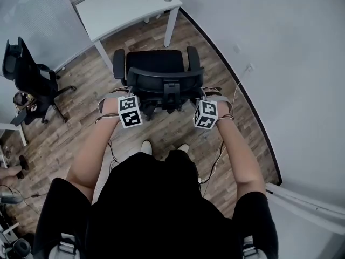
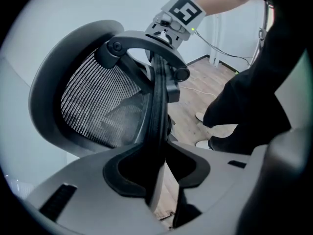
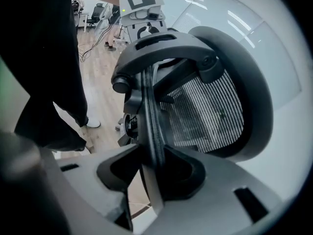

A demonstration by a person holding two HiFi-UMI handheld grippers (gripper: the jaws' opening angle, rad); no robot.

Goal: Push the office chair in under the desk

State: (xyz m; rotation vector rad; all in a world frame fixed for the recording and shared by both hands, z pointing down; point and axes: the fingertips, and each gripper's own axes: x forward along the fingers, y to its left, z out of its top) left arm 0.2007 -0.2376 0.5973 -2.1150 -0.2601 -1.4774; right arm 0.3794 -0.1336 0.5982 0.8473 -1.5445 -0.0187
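One desk (image 1: 126, 7), two chairs, two grippers. The second chair (image 1: 27, 72) sits well left of the desk. The office chair (image 1: 153, 63) — black, mesh-backed — stands just before the desk; your left gripper (image 2: 159, 173) and right gripper (image 3: 151, 173) each clamp its backrest rim.

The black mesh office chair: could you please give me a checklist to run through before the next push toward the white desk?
1. Left gripper clamps the black mesh office chair's backrest rim: ok.
2. Right gripper clamps the same rim: ok.
3. Seat faces the white rectangular desk: ok.
4. Wooden floor between chair and desk bare: ok.
5. Right armrest will clear the white desk leg: cannot tell.
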